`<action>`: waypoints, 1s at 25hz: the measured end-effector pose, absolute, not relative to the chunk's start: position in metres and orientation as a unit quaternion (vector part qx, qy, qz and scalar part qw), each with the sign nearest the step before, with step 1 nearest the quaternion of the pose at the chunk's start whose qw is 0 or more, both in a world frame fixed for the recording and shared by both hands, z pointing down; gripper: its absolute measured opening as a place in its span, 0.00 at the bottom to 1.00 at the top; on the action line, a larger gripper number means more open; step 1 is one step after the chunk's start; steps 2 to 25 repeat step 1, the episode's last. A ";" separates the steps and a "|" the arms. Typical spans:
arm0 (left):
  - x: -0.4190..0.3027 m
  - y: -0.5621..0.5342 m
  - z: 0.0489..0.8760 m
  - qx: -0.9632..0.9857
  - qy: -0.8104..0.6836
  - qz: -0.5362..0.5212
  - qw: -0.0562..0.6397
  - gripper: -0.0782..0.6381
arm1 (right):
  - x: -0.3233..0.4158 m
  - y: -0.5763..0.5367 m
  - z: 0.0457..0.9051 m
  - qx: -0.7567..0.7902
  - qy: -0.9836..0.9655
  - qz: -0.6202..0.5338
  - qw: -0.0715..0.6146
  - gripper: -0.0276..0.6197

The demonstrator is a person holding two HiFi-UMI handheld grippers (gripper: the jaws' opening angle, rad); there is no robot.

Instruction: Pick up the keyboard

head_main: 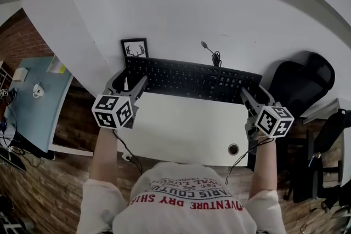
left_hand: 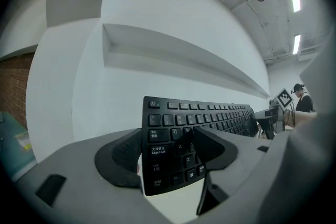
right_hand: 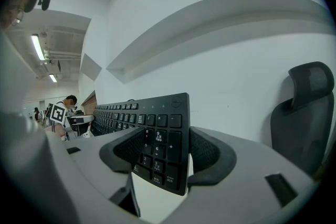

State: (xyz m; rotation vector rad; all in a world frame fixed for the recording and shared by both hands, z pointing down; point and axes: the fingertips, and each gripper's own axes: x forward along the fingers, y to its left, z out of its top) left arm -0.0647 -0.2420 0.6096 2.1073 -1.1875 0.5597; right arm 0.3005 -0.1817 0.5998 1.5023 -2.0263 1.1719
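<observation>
Ribbed dark jaws of left gripper (head_main: 135, 75) and right gripper (head_main: 252, 90), clamped on flat black keyboard's (head_main: 192, 79) 2 ends mid-frame; smooth white desk (head_main: 186, 129), plain wall (head_main: 219, 8).

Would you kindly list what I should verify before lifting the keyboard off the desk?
1. Left gripper jaws closed on the keyboard's left end: ok.
2. Right gripper jaws closed on the number-pad end: ok.
3. Grips at opposite ends, so the load is balanced: ok.
4. Cable behind the keyboard free to follow: cannot tell.
5. Picture frame behind the left end clear of the lift path: cannot tell.
</observation>
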 end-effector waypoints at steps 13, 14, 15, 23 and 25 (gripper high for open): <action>-0.066 -0.240 0.610 0.802 -0.453 0.214 0.324 0.55 | 0.300 -0.181 0.600 0.531 -0.717 0.416 0.180 0.48; -0.066 -0.240 0.610 0.802 -0.453 0.214 0.324 0.55 | 0.300 -0.181 0.600 0.531 -0.717 0.416 0.180 0.48; -0.066 -0.240 0.610 0.802 -0.453 0.214 0.324 0.55 | 0.300 -0.181 0.600 0.531 -0.717 0.416 0.180 0.48; -0.066 -0.240 0.610 0.802 -0.453 0.214 0.324 0.55 | 0.300 -0.181 0.600 0.531 -0.717 0.416 0.180 0.48; -0.066 -0.240 0.610 0.802 -0.453 0.214 0.324 0.55 | 0.300 -0.181 0.600 0.531 -0.717 0.416 0.180 0.48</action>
